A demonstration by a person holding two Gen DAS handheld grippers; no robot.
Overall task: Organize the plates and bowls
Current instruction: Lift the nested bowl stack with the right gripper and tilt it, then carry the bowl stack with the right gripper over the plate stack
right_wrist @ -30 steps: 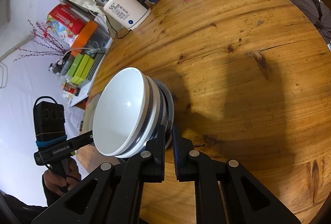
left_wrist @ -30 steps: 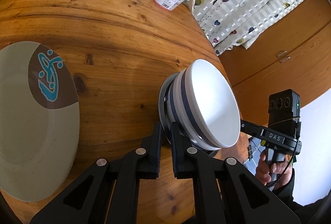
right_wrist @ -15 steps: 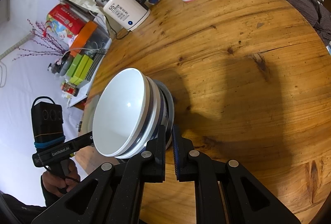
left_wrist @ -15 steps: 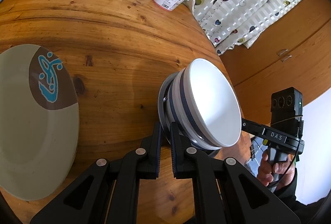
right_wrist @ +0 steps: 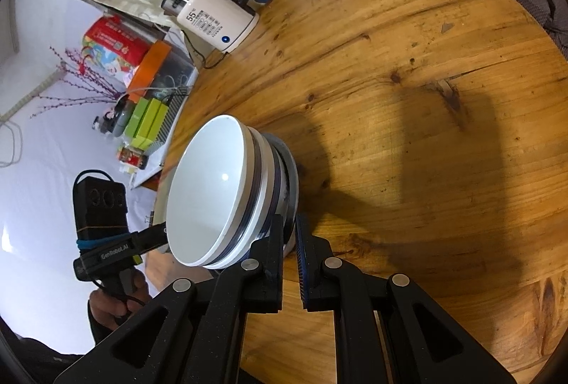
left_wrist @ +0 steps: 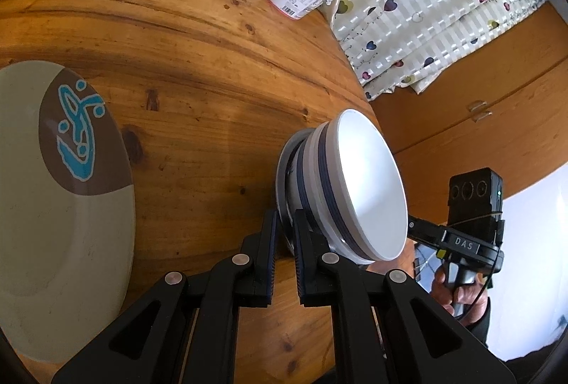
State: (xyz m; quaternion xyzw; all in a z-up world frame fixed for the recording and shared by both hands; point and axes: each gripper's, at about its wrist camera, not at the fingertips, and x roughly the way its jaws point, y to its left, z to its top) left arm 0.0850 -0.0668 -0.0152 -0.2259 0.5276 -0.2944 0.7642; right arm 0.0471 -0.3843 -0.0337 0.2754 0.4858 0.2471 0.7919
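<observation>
- My left tongs and right tongs are both clamped on the rim of the small plate carrying the stacked bowls
- Stack sits tilted above the table, mouths toward 3 o'clock in the left view
- Big plate lies flat at 9 o'clock, nearer my left hand; I judge it the target

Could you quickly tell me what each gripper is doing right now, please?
Left gripper: shut on the small plate rim.
Right gripper: shut on the same plate's opposite rim.
</observation>
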